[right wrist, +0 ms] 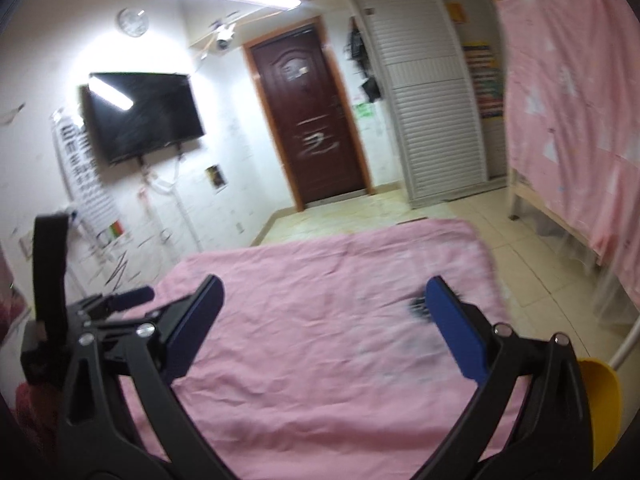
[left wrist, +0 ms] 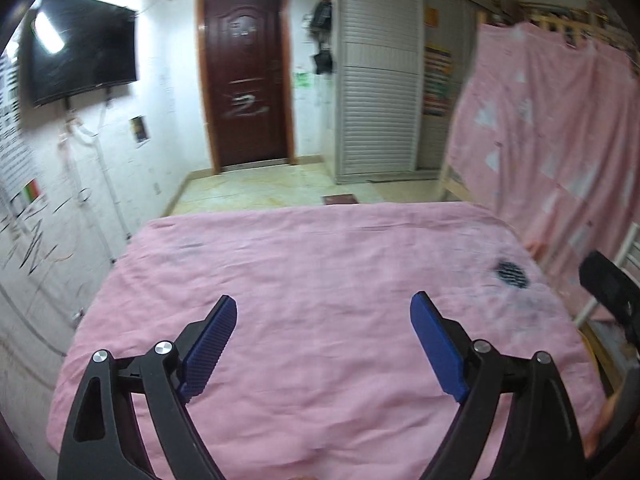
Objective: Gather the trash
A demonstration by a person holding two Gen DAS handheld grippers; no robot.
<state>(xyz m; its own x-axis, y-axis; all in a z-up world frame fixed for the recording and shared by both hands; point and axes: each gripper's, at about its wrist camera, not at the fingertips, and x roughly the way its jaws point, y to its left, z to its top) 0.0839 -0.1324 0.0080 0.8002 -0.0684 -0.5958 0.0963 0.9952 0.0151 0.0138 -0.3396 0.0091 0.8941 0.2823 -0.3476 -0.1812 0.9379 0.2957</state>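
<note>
Hovering over pink-sheeted worktop (left wrist: 320, 280), both tongs spread wide w/ nothing between pads; left tongs (left wrist: 323, 308) centred over near half of sheet, right tongs (right wrist: 324, 292) likewise, angled slightly toward room's left wall.

Item 1 — dark round object (left wrist: 511, 273): only candidate for trash on sheet; lying on far right part of cloth, near right edge; grid/mesh-like pattern, identity uncertain (blurred); in right view mostly hidden behind right-side blue pad (right wrist: 456, 328), only a dark sliver at (right wrist: 418, 307); smudgy grey marks on cloth around it.

Item 2 — yellow curved object (right wrist: 602, 404): low right, off worktop edge; possibly bin or scoop, cannot tell; no other receptacle seen.

Item 3 — rest of sheet: wrinkled, no other loose bits visible.

Step in hand, as judged: scene fits either scanning for pieces to pick, or near end w/ sheet nearly cleared and one item left; frames don't settle which.

Next move req., if dark object is indeed trash: tongs nearer it (right) brought ahead and to the right, lowered w/ pads either side, closed gently; thin flat thing on soft cloth, so risk of pinching sheet along w/ it.

Background: TV (left wrist: 80, 48), brown door (left wrist: 248, 76), pink curtain (left wrist: 560, 140).
</note>
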